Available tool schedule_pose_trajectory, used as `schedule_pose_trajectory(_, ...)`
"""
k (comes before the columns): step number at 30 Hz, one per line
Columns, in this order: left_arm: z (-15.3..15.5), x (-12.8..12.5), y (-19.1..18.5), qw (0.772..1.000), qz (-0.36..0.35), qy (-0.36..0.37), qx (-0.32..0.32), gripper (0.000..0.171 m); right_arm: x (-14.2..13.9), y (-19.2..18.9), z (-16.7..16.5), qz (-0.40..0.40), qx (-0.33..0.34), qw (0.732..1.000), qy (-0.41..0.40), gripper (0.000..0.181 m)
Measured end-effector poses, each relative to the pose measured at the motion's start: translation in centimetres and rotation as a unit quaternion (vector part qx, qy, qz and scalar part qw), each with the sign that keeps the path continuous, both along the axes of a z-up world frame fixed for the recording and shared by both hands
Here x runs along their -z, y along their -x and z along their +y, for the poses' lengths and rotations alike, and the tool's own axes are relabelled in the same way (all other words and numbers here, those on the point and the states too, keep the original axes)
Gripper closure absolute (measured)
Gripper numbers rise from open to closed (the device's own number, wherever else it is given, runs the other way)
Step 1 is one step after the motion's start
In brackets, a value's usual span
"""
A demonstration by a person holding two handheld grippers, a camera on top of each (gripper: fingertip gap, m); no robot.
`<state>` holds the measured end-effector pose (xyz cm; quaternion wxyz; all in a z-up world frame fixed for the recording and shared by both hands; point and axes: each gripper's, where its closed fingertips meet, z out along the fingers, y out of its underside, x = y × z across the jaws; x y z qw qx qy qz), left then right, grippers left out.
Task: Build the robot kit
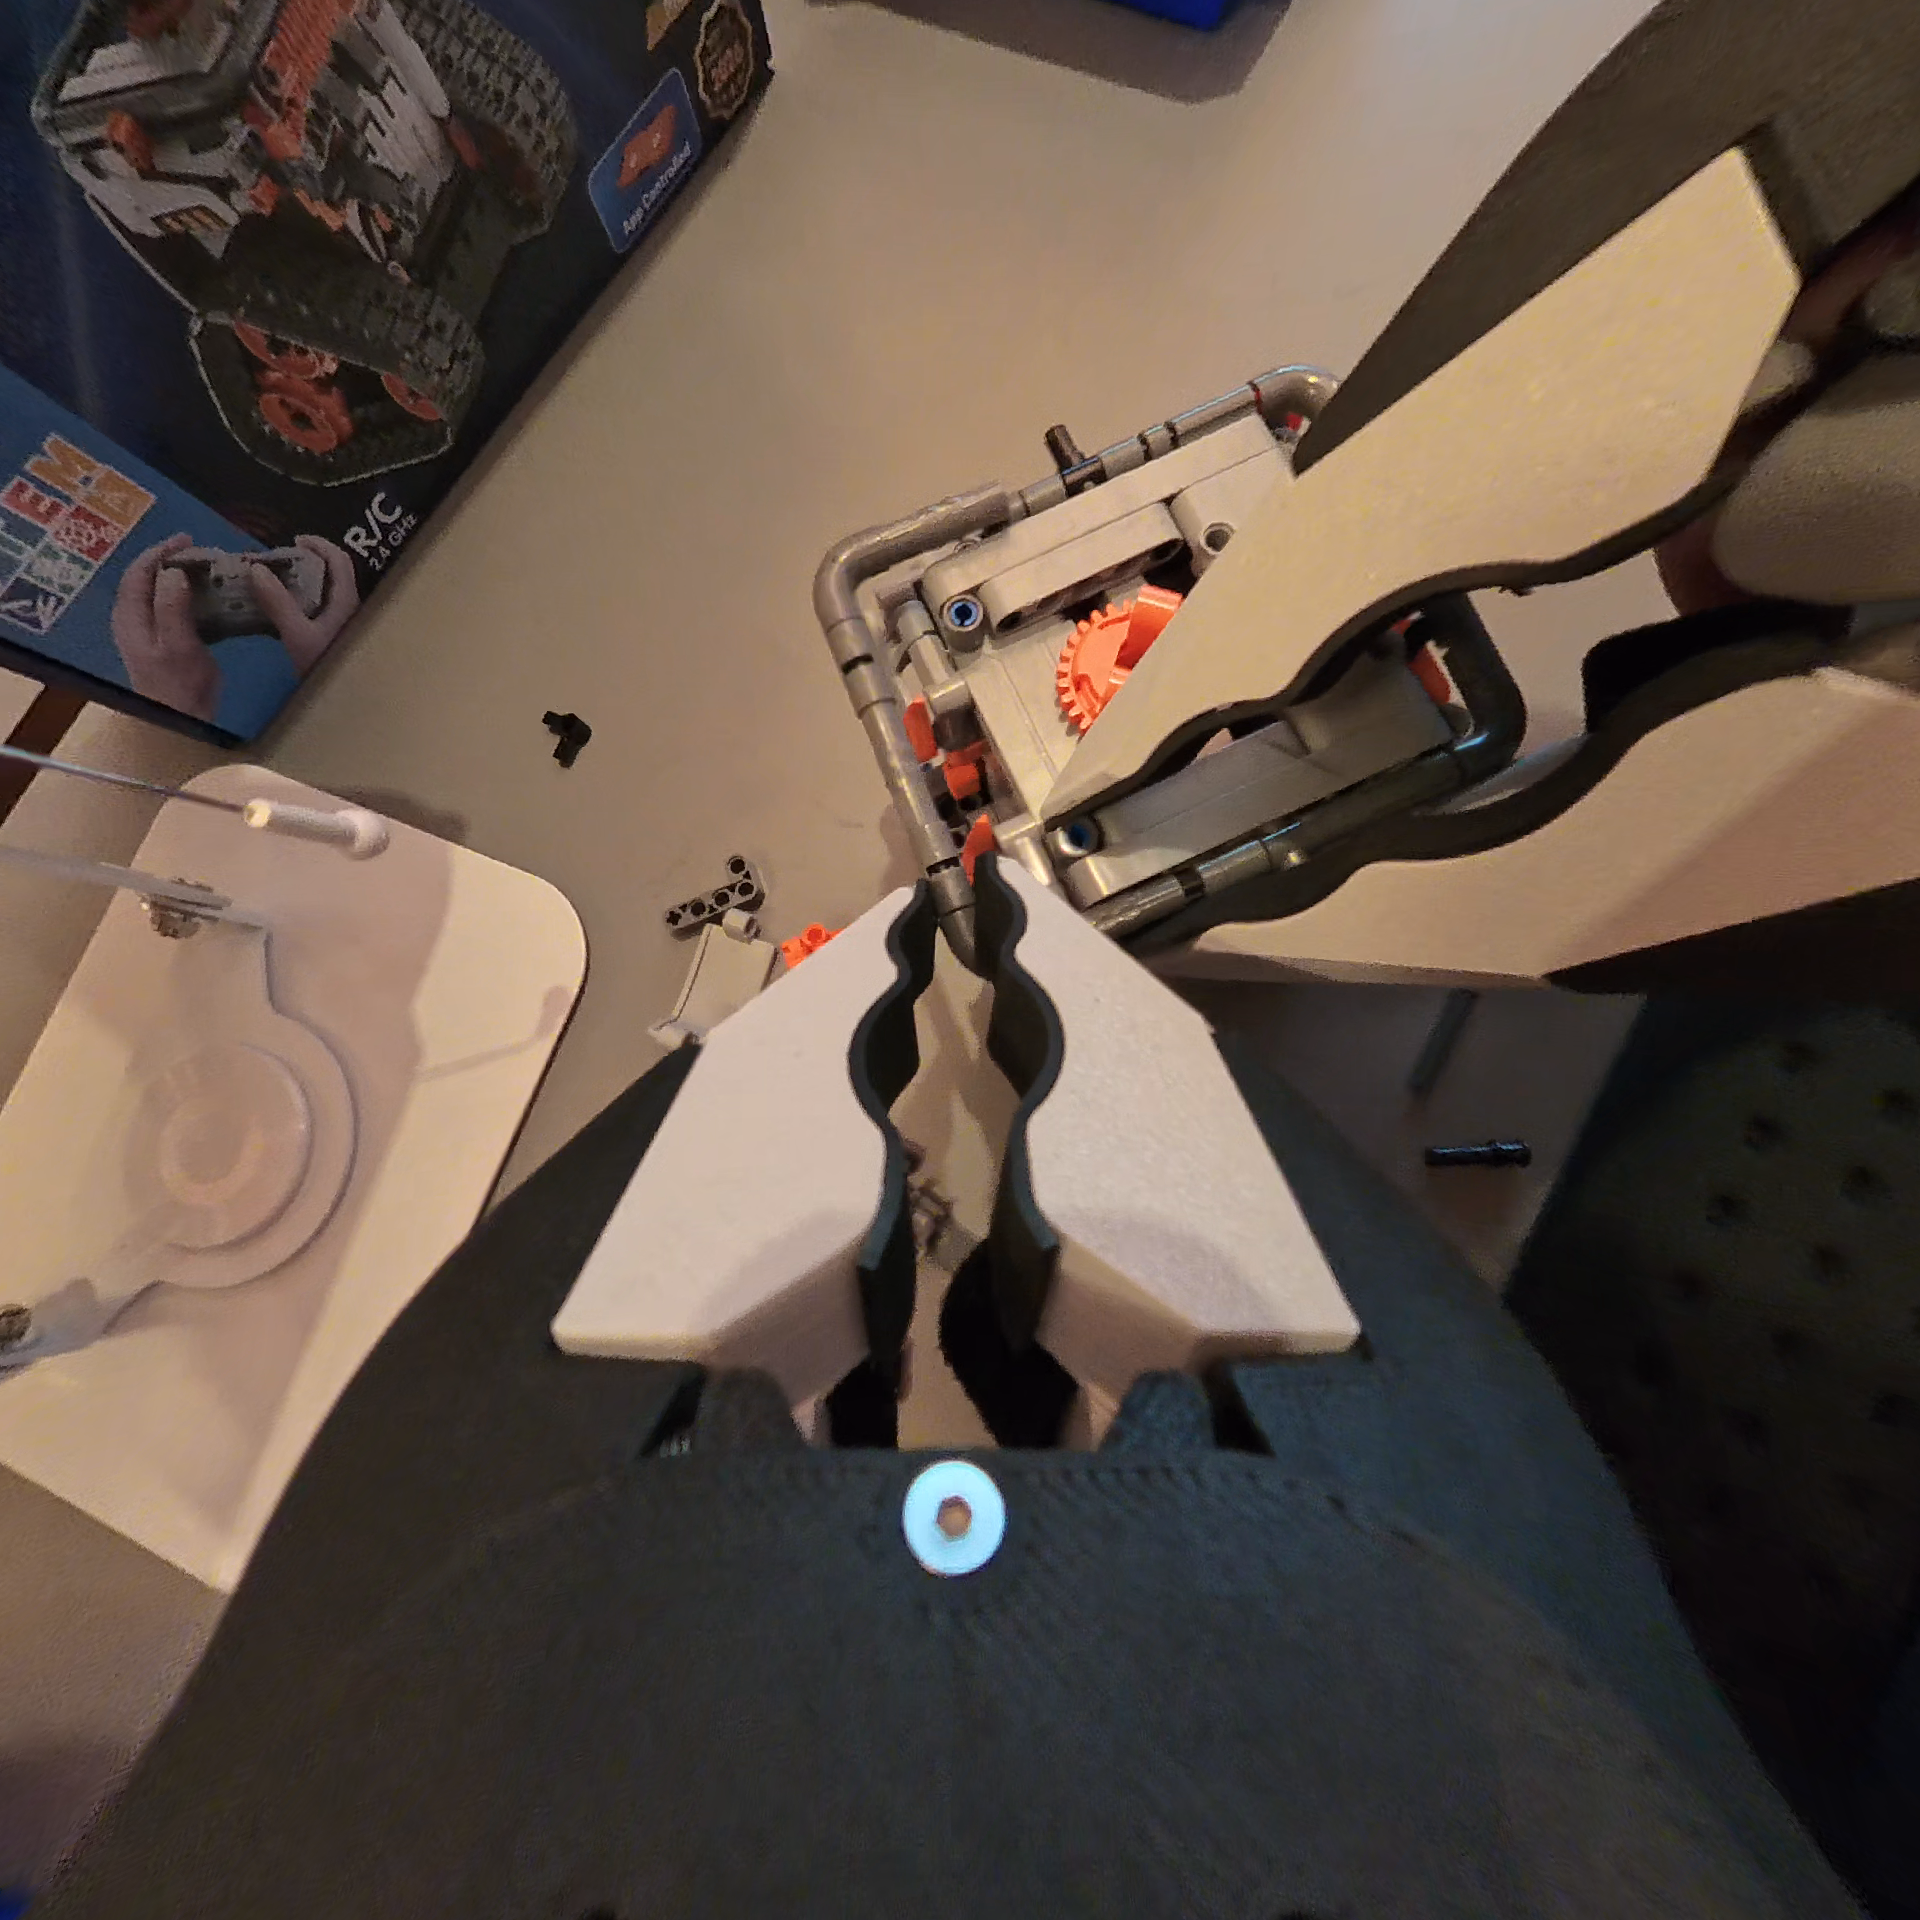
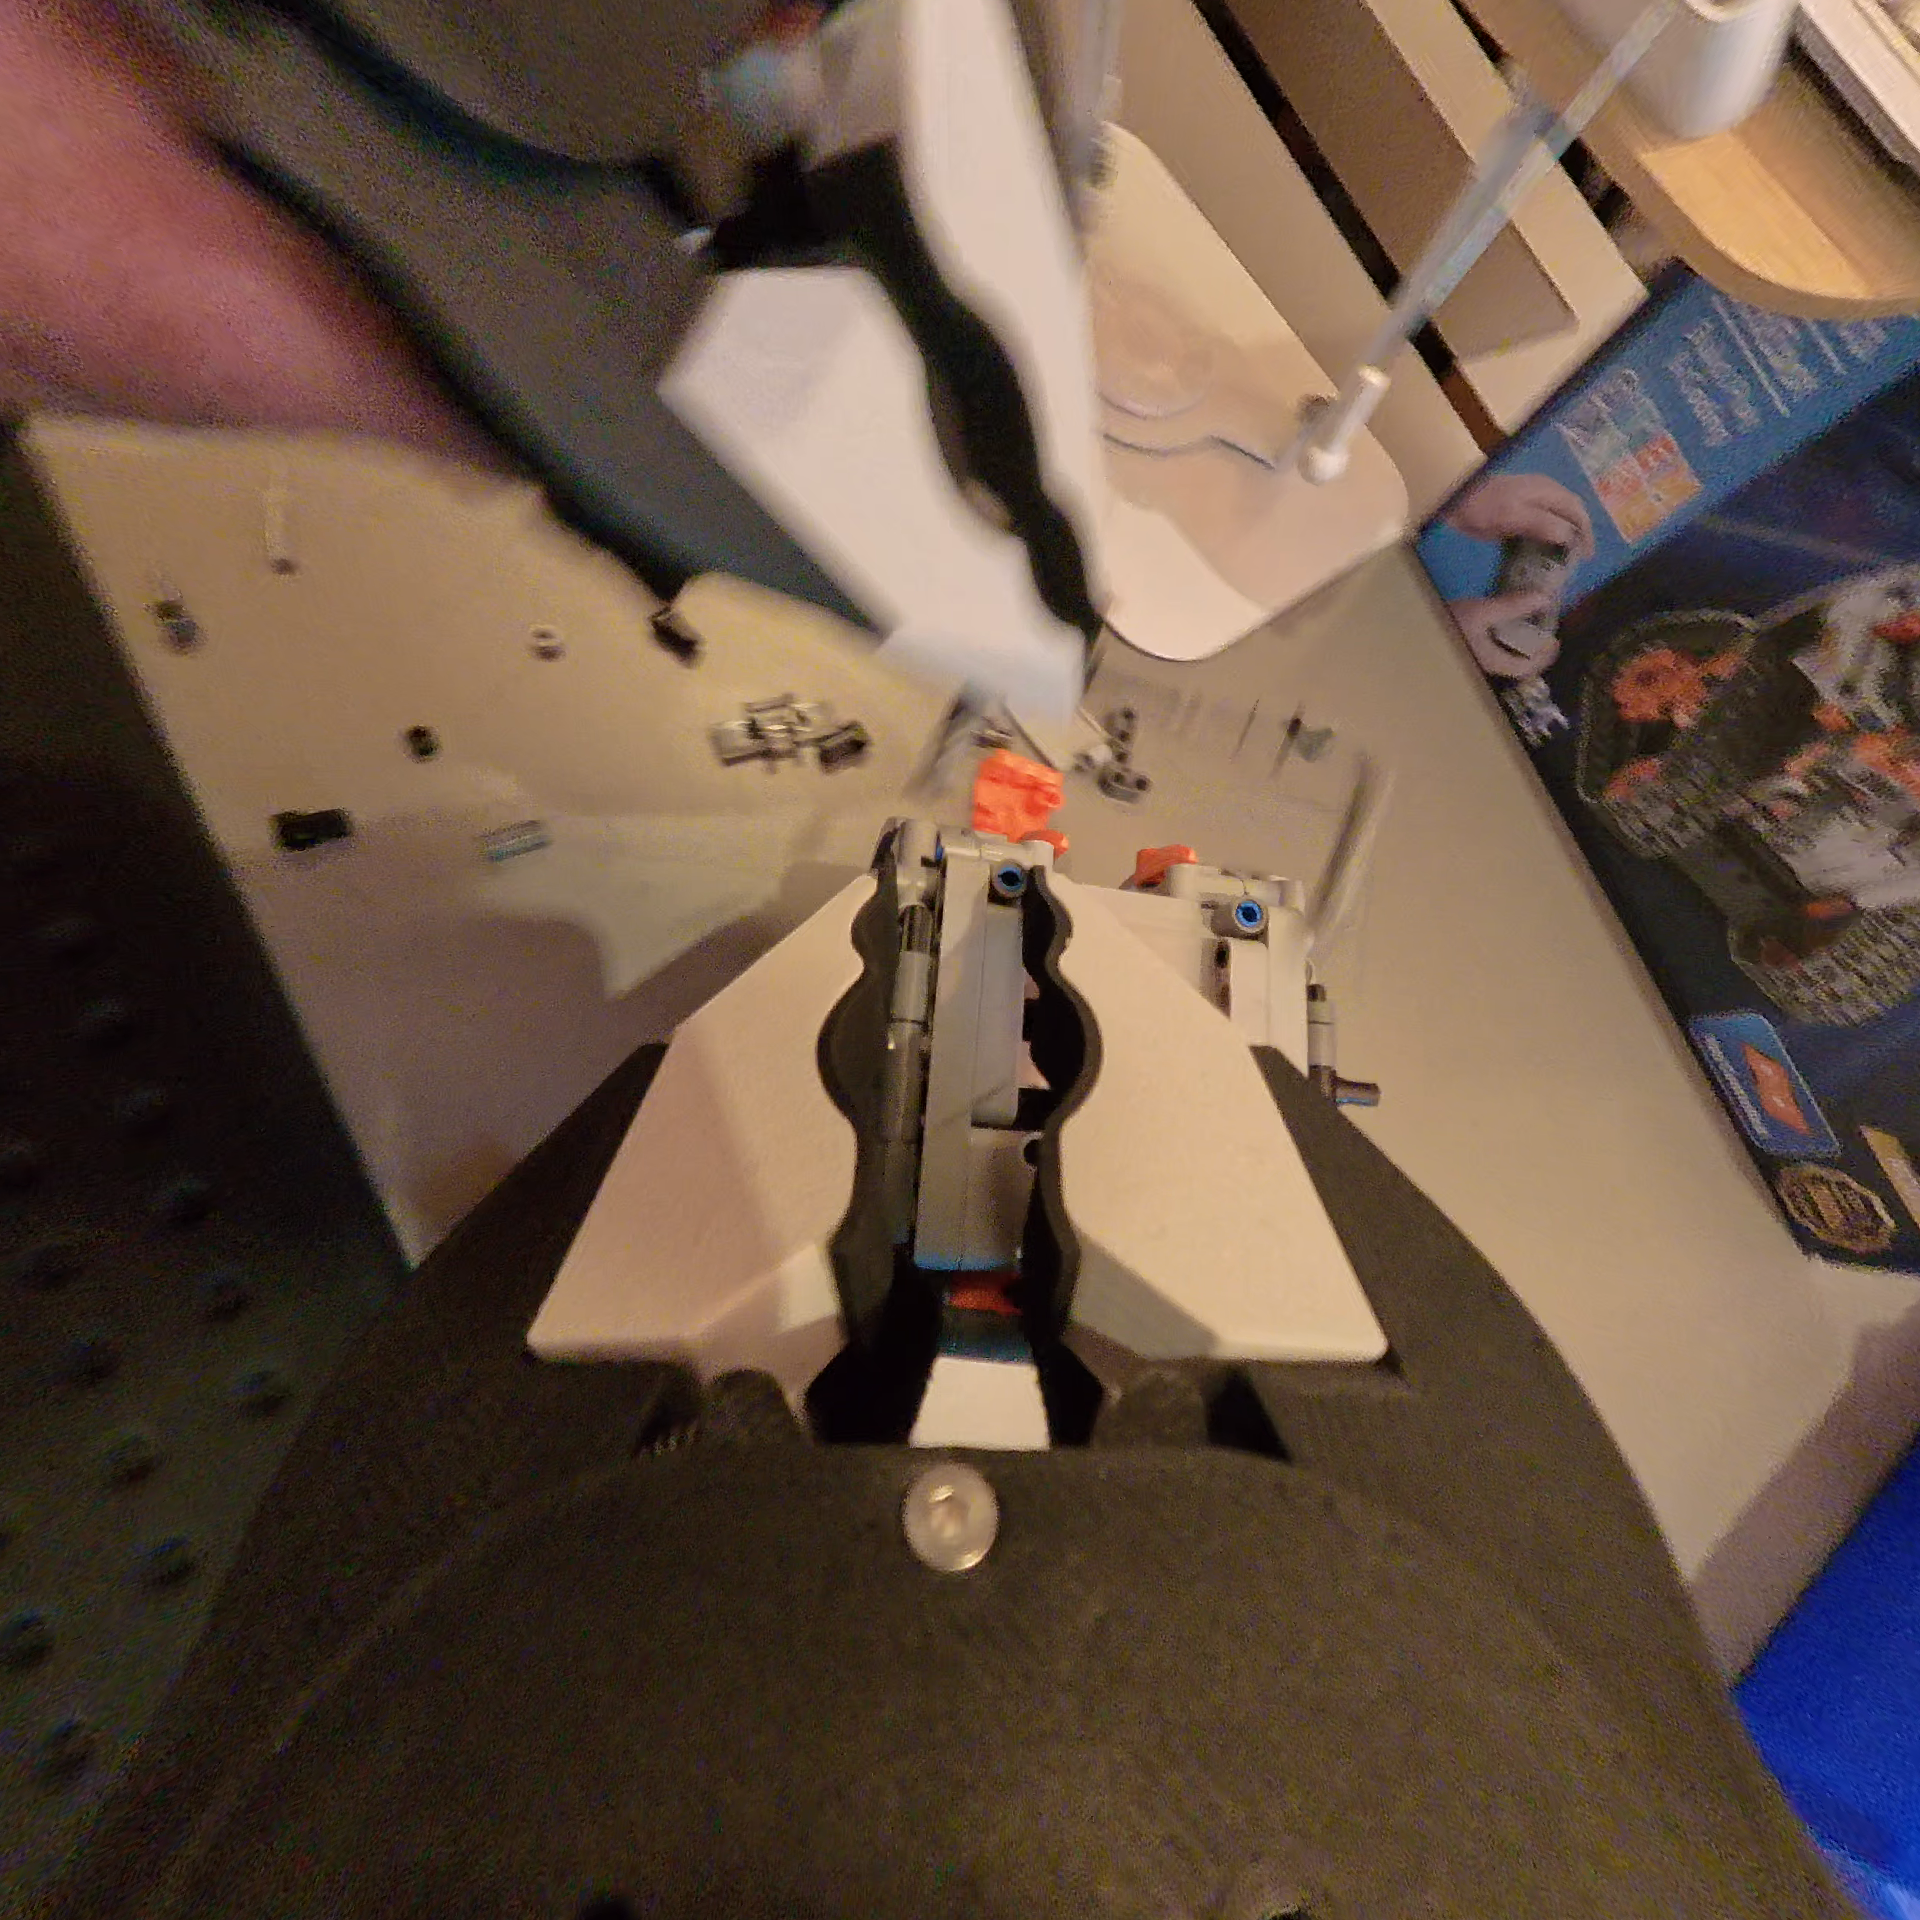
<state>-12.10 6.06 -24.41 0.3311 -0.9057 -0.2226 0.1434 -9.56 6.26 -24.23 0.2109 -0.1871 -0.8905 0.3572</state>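
A grey and orange toy-brick build (image 1: 1039, 623) with a bent grey tube frame is held above the beige table (image 1: 831, 312). My right gripper (image 1: 1096, 873) comes in from the upper right of the left wrist view and is shut on it. In the right wrist view my right gripper (image 2: 966, 862) clamps the build's grey side block (image 2: 977, 1039). My left gripper (image 1: 954, 894) has its jaws nearly together, with the end of the grey frame rod (image 1: 958, 920) between its tips. It shows blurred in the right wrist view (image 2: 1003, 665), just past an orange piece (image 2: 1013, 790).
A dark blue toy kit box (image 1: 312, 312) lies at the far left. A white stand base (image 1: 260, 1091) with a clear disc is on the left. Loose pieces lie about: a black pin (image 1: 566, 732), a grey beam (image 1: 717, 894), another black pin (image 1: 1475, 1153). A black perforated board (image 1: 1745, 1247) is on the right. Both grippers' tips are close together, under 4 cm apart. Left tips and right tips are each some 20 cm from the black pin (image 1: 566, 732). My right wrist view (image 2: 1308, 729) looks at it from another angle.
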Motion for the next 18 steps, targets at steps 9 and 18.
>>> schedule_pose_trajectory(9, -4.3, -1.7, 1.3, 0.996, -0.004, -0.056, -0.073, 0.166, -0.1, -0.7, -0.1, -0.013, -0.027, 1.0, 0.009, 0.159)
schedule_pose_trajectory(18, -6.0, -1.4, -0.4, 0.979, -0.079, -0.16, -0.103, 0.166, -0.4, -0.7, 0.7, 0.0, -0.07, 0.997, 0.018, 0.136)
